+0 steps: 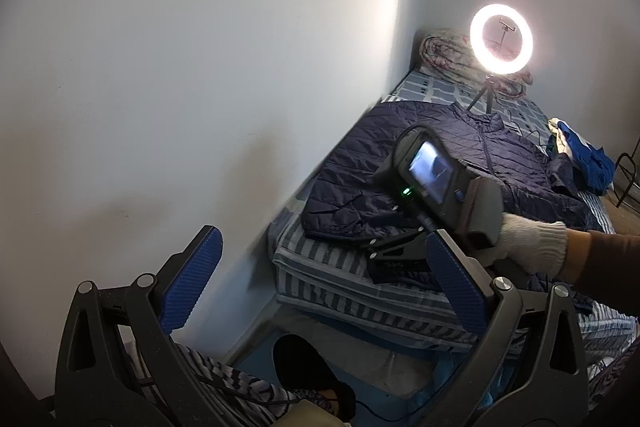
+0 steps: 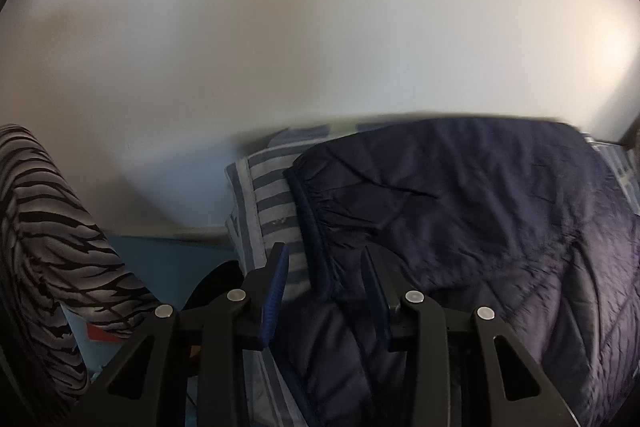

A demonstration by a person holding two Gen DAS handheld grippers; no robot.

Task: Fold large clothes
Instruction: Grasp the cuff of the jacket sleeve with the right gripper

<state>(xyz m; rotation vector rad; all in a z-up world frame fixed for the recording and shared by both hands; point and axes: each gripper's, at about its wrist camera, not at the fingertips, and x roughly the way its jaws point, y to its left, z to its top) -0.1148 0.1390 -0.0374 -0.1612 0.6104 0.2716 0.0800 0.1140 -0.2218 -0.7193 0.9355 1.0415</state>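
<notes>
A dark navy quilted jacket (image 1: pixel 440 155) lies spread on a striped bed (image 1: pixel 340 279). My left gripper (image 1: pixel 320 283) is open and empty, held off the foot of the bed, away from the jacket. My right gripper (image 2: pixel 324 267) sits low on the jacket's hem (image 2: pixel 316 227) near the bed's corner, its jaws partly apart with dark fabric lying between them; a firm pinch cannot be made out. The right gripper's body (image 1: pixel 436 183) and a gloved hand (image 1: pixel 532 243) show in the left wrist view, over the jacket's near edge.
A lit ring light (image 1: pixel 501 37) on a tripod stands at the bed's far end before a rolled quilt (image 1: pixel 444 55). Blue and white clothes (image 1: pixel 580 151) lie at the right edge. A white wall (image 1: pixel 200 67) runs along the bed. A zebra-print leg (image 2: pixel 48 227) is at left.
</notes>
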